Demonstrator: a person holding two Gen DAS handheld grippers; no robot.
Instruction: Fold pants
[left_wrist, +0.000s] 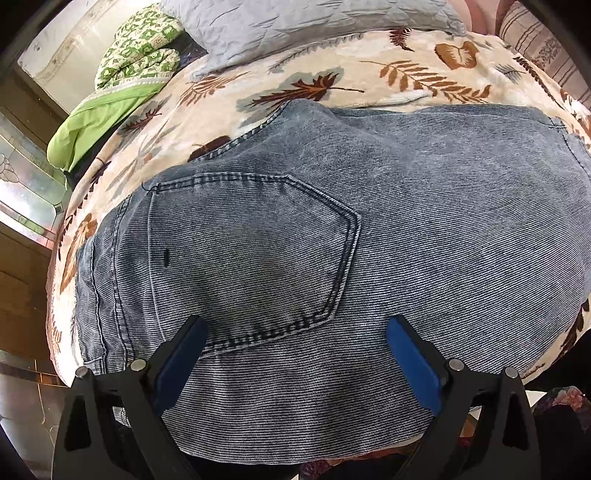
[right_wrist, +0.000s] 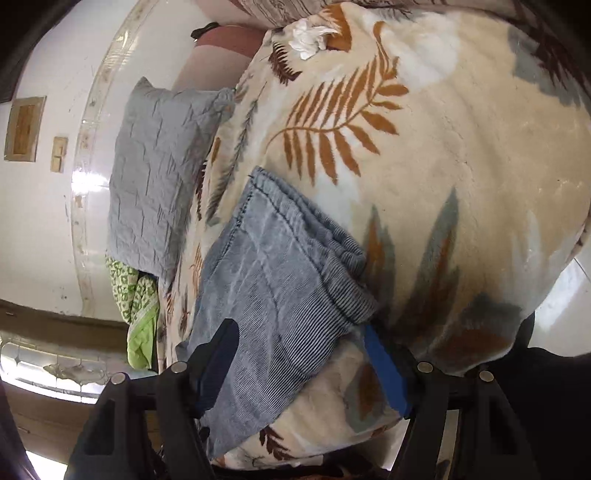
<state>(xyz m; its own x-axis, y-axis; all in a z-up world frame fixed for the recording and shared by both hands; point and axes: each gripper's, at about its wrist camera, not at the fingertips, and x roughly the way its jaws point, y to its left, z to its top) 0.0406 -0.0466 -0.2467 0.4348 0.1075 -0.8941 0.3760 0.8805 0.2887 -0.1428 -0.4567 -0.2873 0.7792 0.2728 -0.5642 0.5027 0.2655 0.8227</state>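
Grey-blue denim pants (left_wrist: 369, 229) lie folded on a leaf-patterned blanket (left_wrist: 332, 74), back pocket (left_wrist: 251, 251) facing up. My left gripper (left_wrist: 295, 328) hovers open just over the pants below the pocket, holding nothing. In the right wrist view the folded pants (right_wrist: 273, 273) show their leg hems at the far end. My right gripper (right_wrist: 301, 332) is open over the near end of the pants, its left finger (right_wrist: 221, 350) above the denim and its right finger (right_wrist: 384, 369) over the blanket (right_wrist: 443, 147).
A grey quilted pillow (left_wrist: 295, 22) and a green patterned cloth (left_wrist: 133, 59) lie at the far end of the bed; both also show in the right wrist view, the pillow (right_wrist: 159, 173) above the cloth (right_wrist: 136, 299). A white crumpled tissue (right_wrist: 306, 35) sits far off. White wall (right_wrist: 37, 221) at left.
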